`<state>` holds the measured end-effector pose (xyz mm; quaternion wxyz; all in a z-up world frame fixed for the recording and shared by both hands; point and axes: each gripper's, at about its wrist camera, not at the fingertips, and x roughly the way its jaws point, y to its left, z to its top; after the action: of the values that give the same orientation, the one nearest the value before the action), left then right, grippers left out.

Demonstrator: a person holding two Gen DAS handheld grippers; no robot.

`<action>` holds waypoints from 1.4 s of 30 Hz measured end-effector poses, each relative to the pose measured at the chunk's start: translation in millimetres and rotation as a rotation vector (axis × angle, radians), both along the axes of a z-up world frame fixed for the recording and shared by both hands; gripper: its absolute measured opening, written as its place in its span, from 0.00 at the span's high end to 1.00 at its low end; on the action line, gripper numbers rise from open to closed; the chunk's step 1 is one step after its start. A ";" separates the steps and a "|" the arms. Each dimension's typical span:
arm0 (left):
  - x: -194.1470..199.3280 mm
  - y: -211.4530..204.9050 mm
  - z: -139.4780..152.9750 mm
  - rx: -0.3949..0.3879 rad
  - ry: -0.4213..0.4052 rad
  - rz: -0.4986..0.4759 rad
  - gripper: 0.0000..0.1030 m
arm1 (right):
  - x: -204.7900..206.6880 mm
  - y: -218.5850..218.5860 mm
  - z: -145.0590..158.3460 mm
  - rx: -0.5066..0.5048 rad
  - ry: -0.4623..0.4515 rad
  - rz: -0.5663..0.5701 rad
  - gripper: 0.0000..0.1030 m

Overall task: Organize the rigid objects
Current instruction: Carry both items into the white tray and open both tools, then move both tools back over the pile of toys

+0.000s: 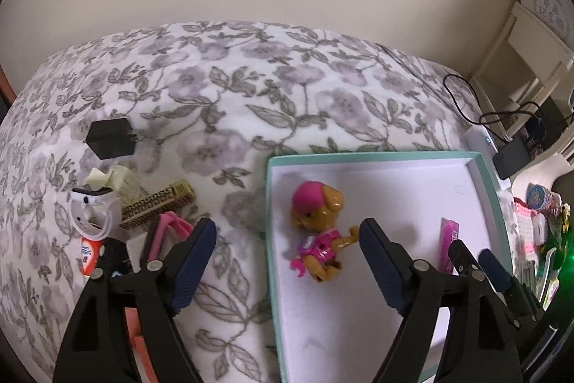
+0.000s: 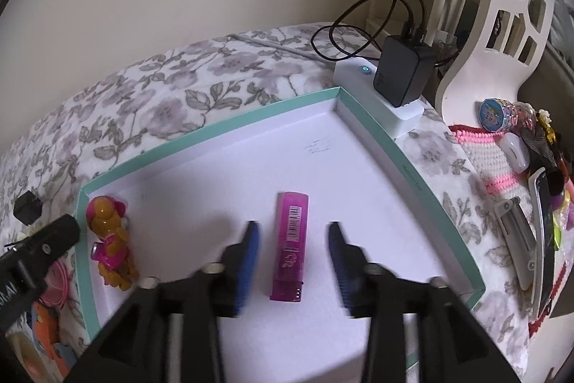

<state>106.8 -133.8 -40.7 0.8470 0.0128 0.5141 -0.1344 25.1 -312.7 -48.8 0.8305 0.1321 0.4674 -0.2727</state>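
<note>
A shallow white tray with a teal rim (image 1: 272, 203) (image 2: 215, 126) lies on a floral bedspread. In it lie a brown and pink toy puppy (image 1: 319, 225) (image 2: 109, 239) and a pink rectangular case (image 2: 290, 246) (image 1: 448, 246). My left gripper (image 1: 287, 236) is open and empty above the tray's left edge, the puppy between its fingers. My right gripper (image 2: 292, 239) is open, with the pink case lying between its fingers; it also shows in the left wrist view (image 1: 473, 257).
Left of the tray lie a black cube (image 1: 111, 139), a white smartwatch (image 1: 91, 214), a gold patterned box (image 1: 158, 207), pink glasses (image 1: 168, 232) and a red tube (image 1: 89, 253). A white power strip with a black charger (image 2: 401, 74) sits by the tray's far corner. A crocheted mat with trinkets (image 2: 509, 167) lies at right.
</note>
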 end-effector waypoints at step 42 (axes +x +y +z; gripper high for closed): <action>7.8 145.3 49.7 0.028 -0.093 0.265 0.05 | -0.7 86.4 50.5 0.103 -0.243 0.294 0.00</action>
<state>114.6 11.5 8.9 0.8801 -0.0369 0.4732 -0.0136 24.4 -226.4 1.8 0.9037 0.1368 0.3915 -0.1063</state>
